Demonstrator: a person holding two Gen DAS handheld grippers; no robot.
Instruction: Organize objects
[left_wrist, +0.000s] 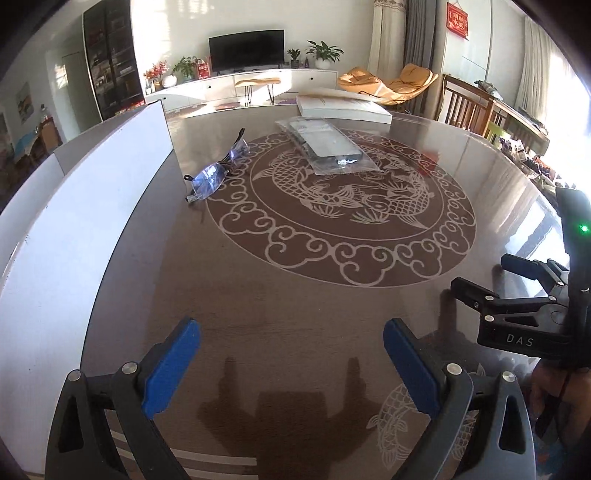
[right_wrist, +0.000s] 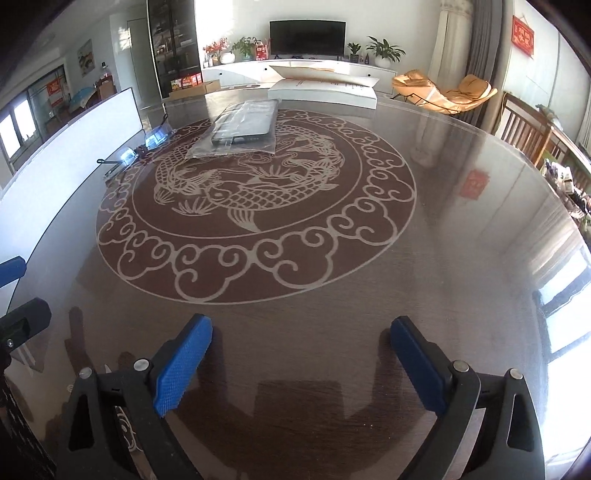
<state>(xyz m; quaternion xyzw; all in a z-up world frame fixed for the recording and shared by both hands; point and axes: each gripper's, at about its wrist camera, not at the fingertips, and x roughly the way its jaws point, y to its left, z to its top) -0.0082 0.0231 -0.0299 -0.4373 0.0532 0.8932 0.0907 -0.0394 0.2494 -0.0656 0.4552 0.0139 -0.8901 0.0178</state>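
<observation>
So we're holding both grippers low over the round table (left_wrist: 258, 314), the dark glossy one with the koi and cloud pattern in the middle. In the left wrist view the left gripper (left_wrist: 291, 363) is sitting with its blue pads spread wide, nothing between them, just bare tabletop and its own shadow underneath. The right gripper (right_wrist: 301, 360) is doing the same in its own view, jaws gaping and empty; it's also poking into the left view at about 3 o'clock, a dark body with a green light on it. The stuff we're sorting is all up at the far side: the glasses (left_wrist: 216, 170) are lying at around 11 o'clock in the left view, tinted lenses catching the light, just beside the white board (left_wrist: 74, 221) that's standing along the table's left rim. The clear plastic bag (left_wrist: 328, 144) with something flat and dark inside is lying at roughly 12 o'clock, on the far part of the koi pattern, near the glasses but apart from them. Right behind the bag, a flat white box (left_wrist: 343, 107) is sitting at the far edge. Both grippers are well apart from all of it.
</observation>
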